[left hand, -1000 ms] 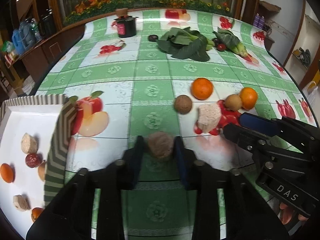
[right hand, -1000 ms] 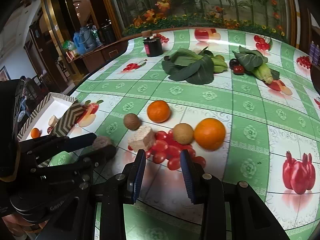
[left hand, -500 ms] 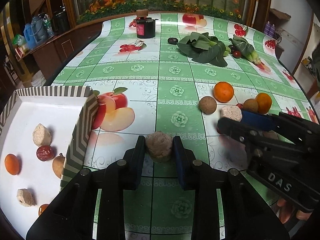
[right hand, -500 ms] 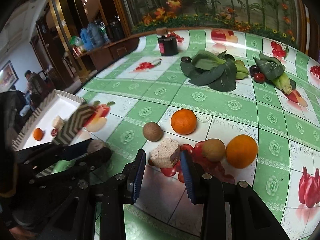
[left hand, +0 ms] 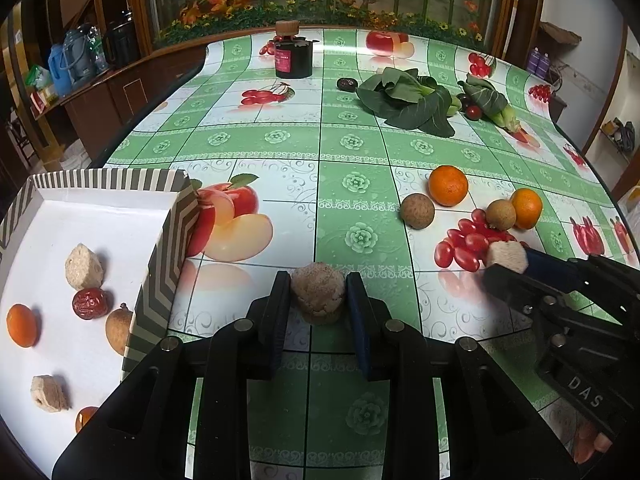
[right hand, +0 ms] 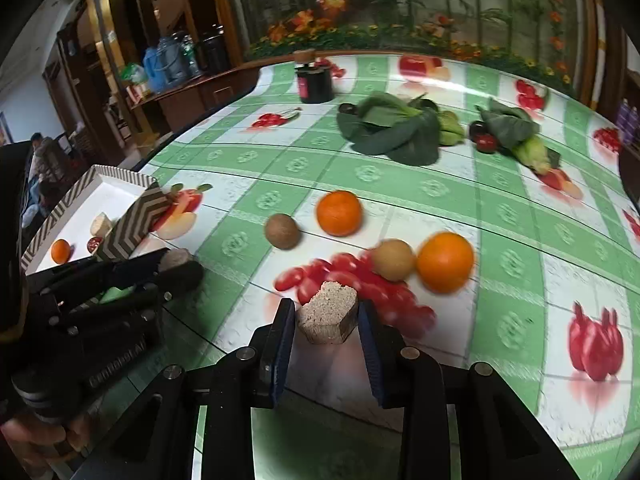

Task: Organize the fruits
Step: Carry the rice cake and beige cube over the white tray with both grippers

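Counted items: three oranges, two on the counter (left hand: 447,185) (left hand: 526,208) and one in the tray (left hand: 22,325); two round brown fruits (left hand: 417,211) (left hand: 501,214); four pale porous chunks (left hand: 318,297) (left hand: 507,255) (left hand: 84,267) (left hand: 49,393). Also one red date (left hand: 90,303), one tray (left hand: 160,272), one dark jar (left hand: 294,56) and two tools (left hand: 318,312) (right hand: 326,330).

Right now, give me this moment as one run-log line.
left tongs: shut on brown lump | right tongs: just closing, pale chunk between them | box: not yet loaded
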